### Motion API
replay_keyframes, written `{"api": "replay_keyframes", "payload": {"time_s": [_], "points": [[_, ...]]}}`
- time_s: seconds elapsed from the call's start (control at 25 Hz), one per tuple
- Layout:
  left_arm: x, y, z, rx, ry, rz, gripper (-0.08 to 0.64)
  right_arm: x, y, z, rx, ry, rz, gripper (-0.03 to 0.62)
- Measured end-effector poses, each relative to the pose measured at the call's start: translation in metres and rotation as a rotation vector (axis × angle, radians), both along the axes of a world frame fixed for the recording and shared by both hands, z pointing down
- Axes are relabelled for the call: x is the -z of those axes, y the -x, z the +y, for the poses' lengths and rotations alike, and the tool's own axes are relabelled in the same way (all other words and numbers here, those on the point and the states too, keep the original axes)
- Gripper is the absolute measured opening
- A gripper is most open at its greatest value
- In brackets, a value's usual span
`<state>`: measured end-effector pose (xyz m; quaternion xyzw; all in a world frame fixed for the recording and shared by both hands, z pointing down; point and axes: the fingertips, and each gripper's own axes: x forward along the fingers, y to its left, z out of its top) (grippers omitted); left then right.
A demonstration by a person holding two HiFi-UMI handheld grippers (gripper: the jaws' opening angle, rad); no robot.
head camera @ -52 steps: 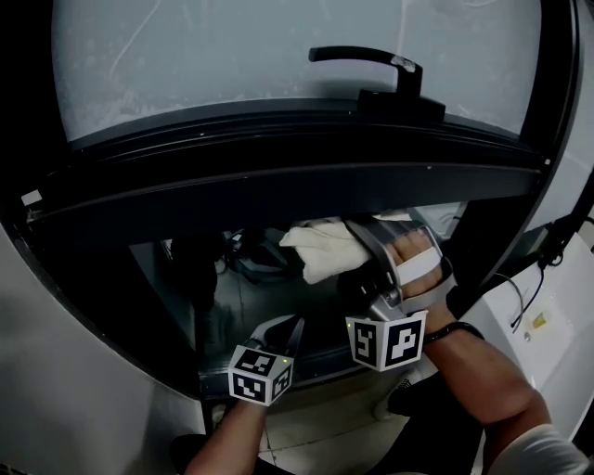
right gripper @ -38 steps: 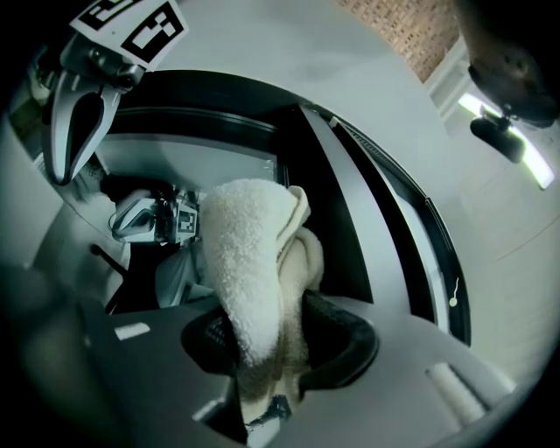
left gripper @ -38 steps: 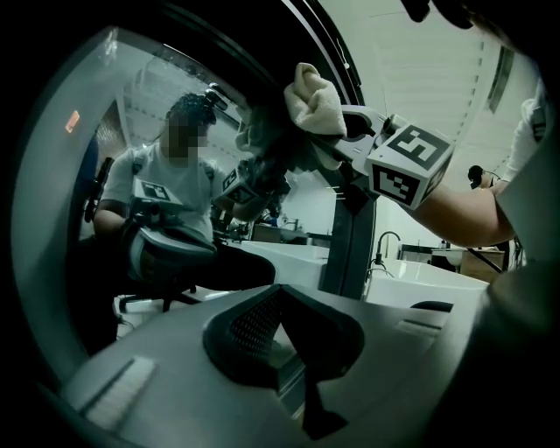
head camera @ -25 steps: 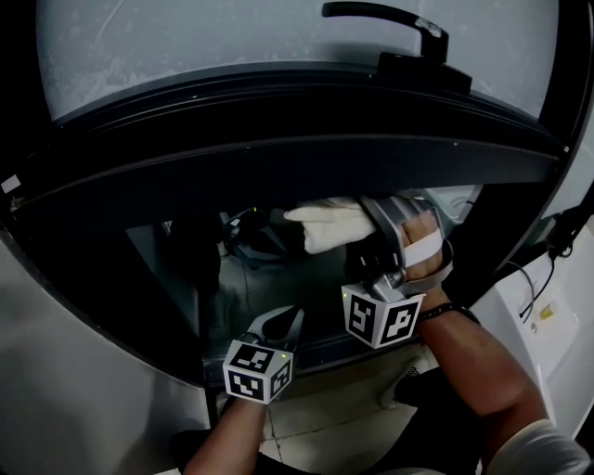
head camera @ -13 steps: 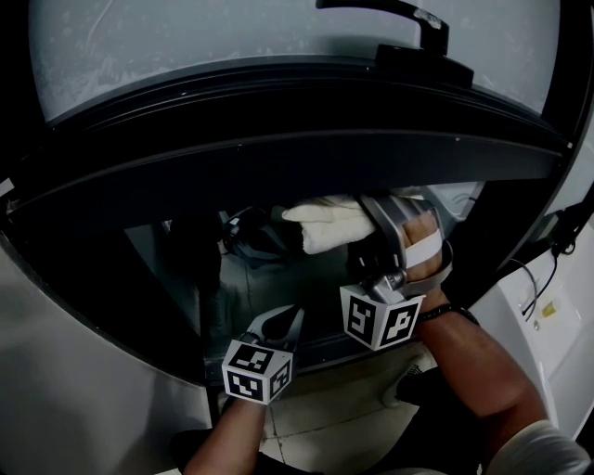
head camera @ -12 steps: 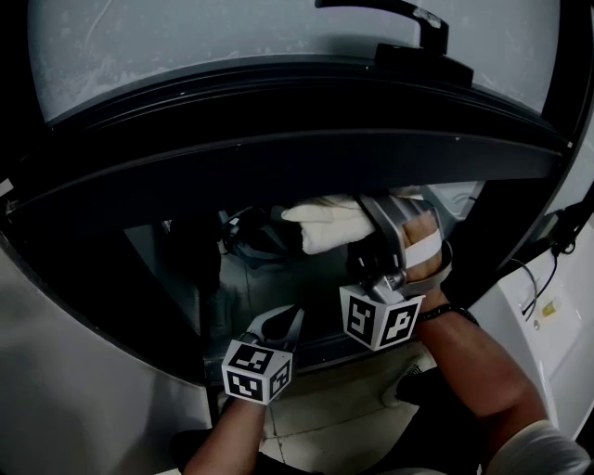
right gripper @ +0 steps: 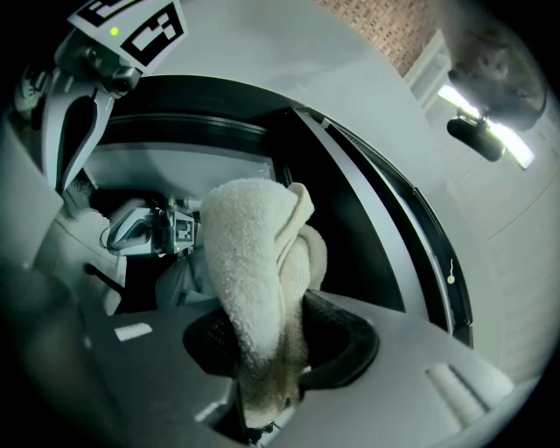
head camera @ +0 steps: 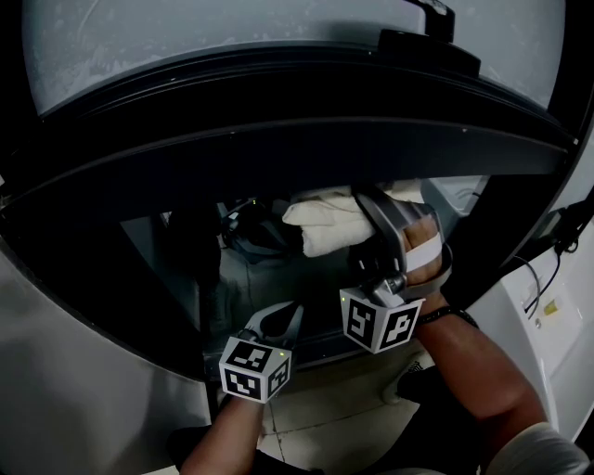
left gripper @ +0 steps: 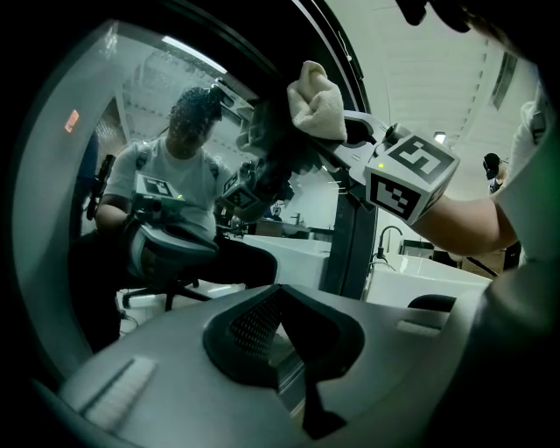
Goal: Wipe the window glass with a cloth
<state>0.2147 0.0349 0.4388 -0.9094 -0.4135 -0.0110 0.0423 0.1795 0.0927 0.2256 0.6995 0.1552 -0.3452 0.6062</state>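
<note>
The cloth [head camera: 325, 218], a cream towel bunched into a wad, is pinched in the right tongs [head camera: 360, 206] and pressed against the window glass [head camera: 264, 278], just under the dark frame bar [head camera: 278, 139]. In the right gripper view the cloth [right gripper: 262, 280] stands up out of the right tongs [right gripper: 280, 354], whose pads are clamped on its lower end. From the head camera it sits a little right of centre, at about 1 o'clock from the left tongs [head camera: 283, 315].

The left tongs hang low, well apart from the cloth. In the left gripper view they [left gripper: 278, 293] are pressed together with nothing between them, and the cloth [left gripper: 317, 101] shows at 12 o'clock above them.

Compared with half a second ago the cloth has crept slightly up toward the bar. The window handle [head camera: 432, 14] has slid to the top edge at 1 o'clock and is now mostly cut off. The left tongs have kept their place.

The marker cube [head camera: 376, 320] on the right tongs carries only black-and-white square patterns. A small yellow label [head camera: 543, 309] at 4 o'clock is too small to read. Through the glass, the left gripper view shows a seated person [left gripper: 171, 201] at 10 o'clock.
</note>
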Motion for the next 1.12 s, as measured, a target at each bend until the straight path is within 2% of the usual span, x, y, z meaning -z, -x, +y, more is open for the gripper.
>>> {"api": "replay_keyframes", "payload": {"time_s": [1.12], "points": [[-0.009,-0.011,0.001,-0.007,-0.039,-0.003,0.017,-0.071,-0.025,-0.004,0.032,-0.016,-0.094,0.12]]}}
